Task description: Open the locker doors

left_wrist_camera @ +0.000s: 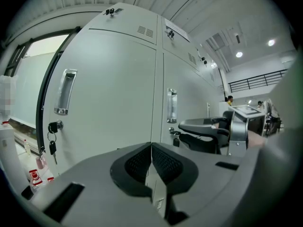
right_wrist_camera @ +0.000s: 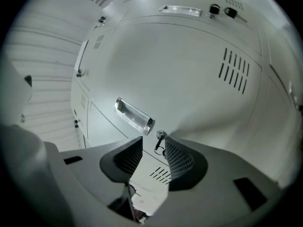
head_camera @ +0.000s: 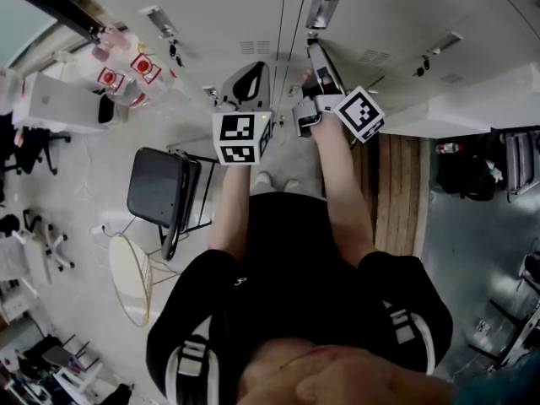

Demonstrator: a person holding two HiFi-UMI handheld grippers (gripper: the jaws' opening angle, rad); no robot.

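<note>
Grey locker doors [head_camera: 278, 15] fill the wall ahead. In the right gripper view a chrome handle [right_wrist_camera: 135, 116] is set in one door [right_wrist_camera: 189, 79], with a key in its lock [right_wrist_camera: 160, 136] just below. My right gripper [right_wrist_camera: 152, 143] is open, its tips either side of that key and not pressing it; in the head view the right gripper [head_camera: 314, 53] reaches close to the door. My left gripper [left_wrist_camera: 151, 145] is shut on nothing, held back from two doors with handles [left_wrist_camera: 65, 91] [left_wrist_camera: 172, 105] and hanging keys [left_wrist_camera: 52, 136]. The left gripper [head_camera: 239, 91] sits lower left.
A dark folding chair [head_camera: 160, 194] and a round wire-legged table [head_camera: 131, 277] stand to my left. Bottles with red labels [head_camera: 126, 70] and a white box [head_camera: 59, 104] sit farther left. A wooden slatted bench [head_camera: 396, 184] runs along my right.
</note>
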